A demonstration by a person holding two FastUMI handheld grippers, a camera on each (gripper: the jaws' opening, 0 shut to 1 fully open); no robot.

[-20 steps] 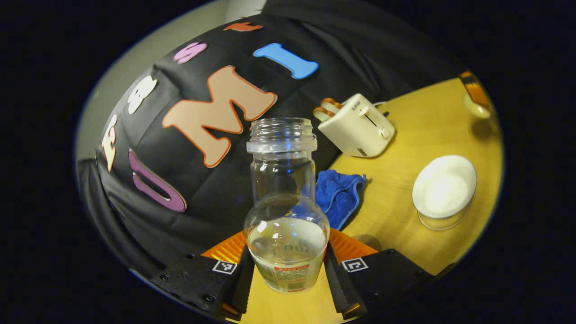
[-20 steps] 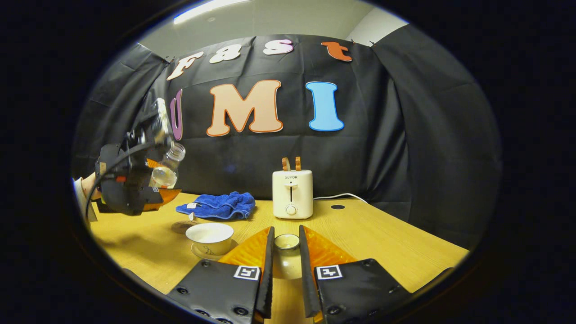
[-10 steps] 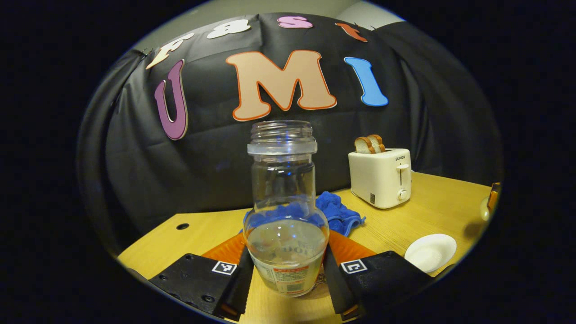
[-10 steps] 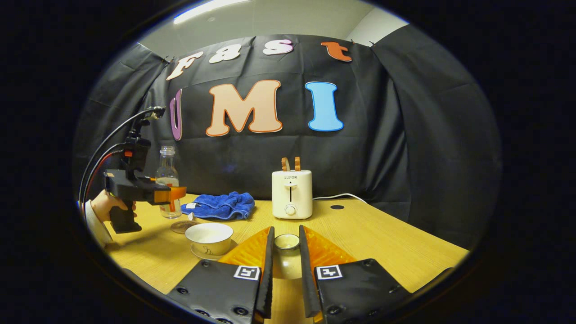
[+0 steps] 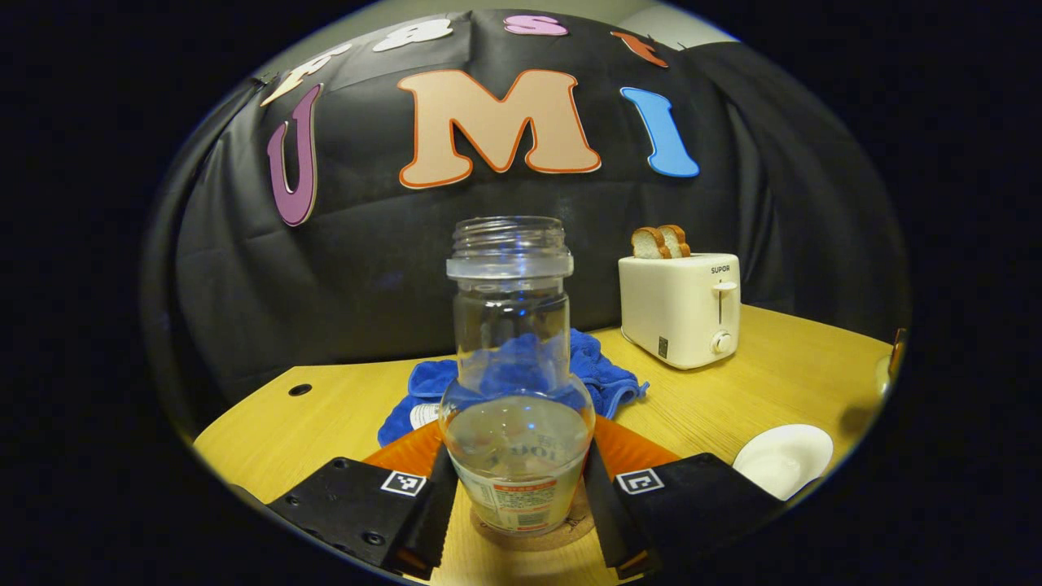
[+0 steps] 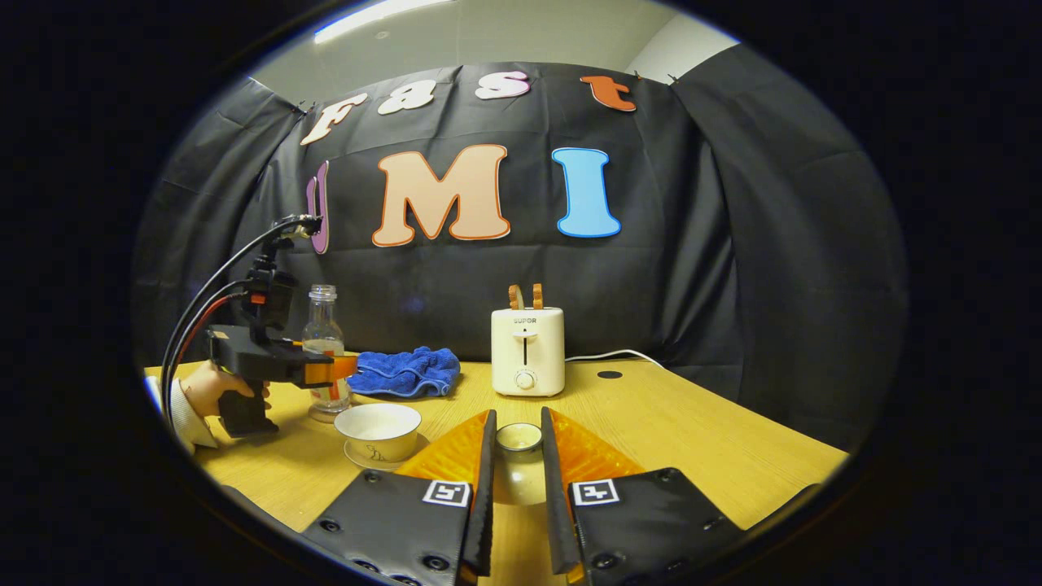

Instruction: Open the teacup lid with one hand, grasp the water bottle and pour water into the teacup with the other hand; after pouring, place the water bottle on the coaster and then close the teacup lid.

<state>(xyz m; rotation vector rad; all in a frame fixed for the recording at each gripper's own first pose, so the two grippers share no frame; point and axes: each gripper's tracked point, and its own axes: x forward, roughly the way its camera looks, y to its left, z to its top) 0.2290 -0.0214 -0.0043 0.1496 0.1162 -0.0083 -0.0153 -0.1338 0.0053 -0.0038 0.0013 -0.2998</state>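
Upright on coaster (image 5: 533, 535), water bottle (image 5: 514, 382) clamped in left gripper (image 5: 516, 505) fingers; right gripper (image 6: 513, 496) fingers clamp teacup lid (image 6: 518, 439).

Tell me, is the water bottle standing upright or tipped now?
Upright. The water bottle has its open neck pointing straight up, and its base sits over the coaster, between the left gripper fingers.

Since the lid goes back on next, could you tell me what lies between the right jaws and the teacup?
In the right gripper view, bare wooden table separates the right gripper, holding the lid, from the open teacup.
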